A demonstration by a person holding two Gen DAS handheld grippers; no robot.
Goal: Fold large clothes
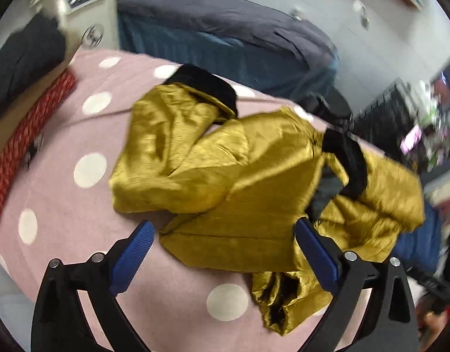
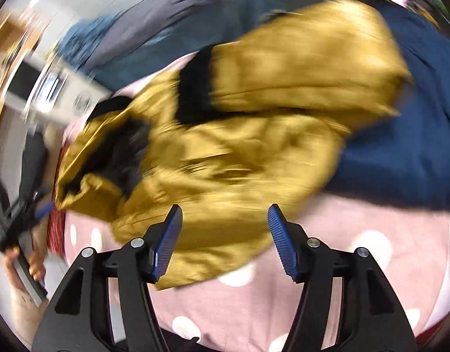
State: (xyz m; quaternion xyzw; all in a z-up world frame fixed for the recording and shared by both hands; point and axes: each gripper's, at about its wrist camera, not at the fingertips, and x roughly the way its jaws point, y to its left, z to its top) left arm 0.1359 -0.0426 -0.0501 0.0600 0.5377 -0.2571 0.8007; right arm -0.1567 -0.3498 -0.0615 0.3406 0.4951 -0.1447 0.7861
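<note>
Lying crumpled on the pink spotted bedspread (image 1: pixel 63 205), a shiny mustard jacket (image 1: pixel 225 176) with black cuffs (image 1: pixel 207 86) is reaching the bed's far edge; both the left tool (image 1: pixel 225 252) and right tool (image 2: pixel 225 234) are gaping, released.

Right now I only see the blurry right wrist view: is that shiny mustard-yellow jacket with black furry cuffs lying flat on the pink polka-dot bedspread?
Observer: No. The left wrist view shows the shiny mustard-yellow jacket crumpled in folds on the pink polka-dot bedspread.
Operator: Is the other gripper holding it?
Observer: No. The left gripper is open, its fingers spread over the jacket's near edge.
Operator: Anything loose?
Observer: A dark-lined opening gapes beside one finger.
</note>
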